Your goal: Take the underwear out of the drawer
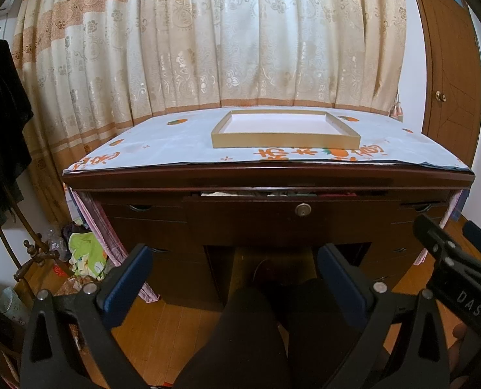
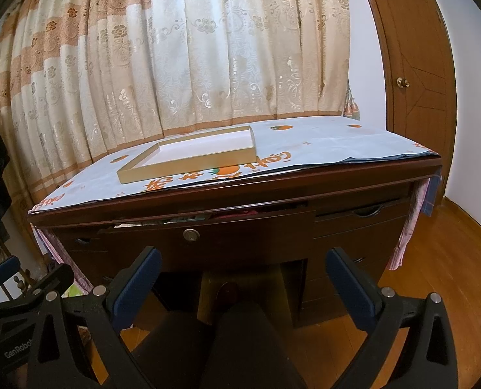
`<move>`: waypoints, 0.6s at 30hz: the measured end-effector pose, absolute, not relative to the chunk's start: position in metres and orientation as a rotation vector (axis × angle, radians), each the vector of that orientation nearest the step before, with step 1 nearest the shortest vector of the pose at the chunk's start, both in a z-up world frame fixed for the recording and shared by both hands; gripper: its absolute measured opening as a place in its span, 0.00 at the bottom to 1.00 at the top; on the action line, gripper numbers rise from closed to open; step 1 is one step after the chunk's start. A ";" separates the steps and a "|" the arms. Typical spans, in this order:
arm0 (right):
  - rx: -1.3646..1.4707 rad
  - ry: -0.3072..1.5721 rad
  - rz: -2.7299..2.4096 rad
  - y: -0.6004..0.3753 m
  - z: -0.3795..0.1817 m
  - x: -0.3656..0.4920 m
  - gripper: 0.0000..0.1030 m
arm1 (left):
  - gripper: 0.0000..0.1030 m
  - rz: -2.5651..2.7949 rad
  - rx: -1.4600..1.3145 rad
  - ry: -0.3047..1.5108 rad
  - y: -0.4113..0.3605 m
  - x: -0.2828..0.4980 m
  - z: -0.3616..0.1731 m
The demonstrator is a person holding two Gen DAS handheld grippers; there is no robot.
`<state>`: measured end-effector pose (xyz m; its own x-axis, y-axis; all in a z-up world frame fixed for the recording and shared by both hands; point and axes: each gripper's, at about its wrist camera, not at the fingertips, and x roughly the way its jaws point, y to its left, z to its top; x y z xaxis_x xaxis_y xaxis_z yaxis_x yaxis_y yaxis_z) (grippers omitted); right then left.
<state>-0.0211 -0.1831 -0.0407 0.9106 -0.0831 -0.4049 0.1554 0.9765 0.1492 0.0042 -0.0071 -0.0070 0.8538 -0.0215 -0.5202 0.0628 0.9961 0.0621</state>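
Floral curtains hang behind a dark wooden desk covered by a pale cloth printed with oranges. On that cloth, a shallow gold-sided tray sits near the desk's front edge. Just under the desktop, the centre drawer, with its round lock, is pulled out slightly; folded fabric shows in the gap, though which piece is underwear cannot be told. Both the left gripper and right gripper hover before the desk, well apart from the drawer, tongs spread wide and holding nothing, above the person's dark-clad legs.
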 end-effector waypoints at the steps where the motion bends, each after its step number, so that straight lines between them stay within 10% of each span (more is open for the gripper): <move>1: 0.180 0.409 -0.123 -0.184 -0.041 -0.021 1.00 | 1.00 -0.044 0.078 0.546 -0.008 0.005 -0.008; 18: 0.184 0.414 -0.127 -0.181 -0.041 -0.020 1.00 | 1.00 -0.045 0.076 0.549 -0.006 0.005 -0.007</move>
<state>-0.0203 -0.1814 -0.0415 0.9080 -0.0847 -0.4104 0.1595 0.9755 0.1518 0.0045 -0.0057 -0.0068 0.8524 -0.0228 -0.5224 0.0634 0.9962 0.0601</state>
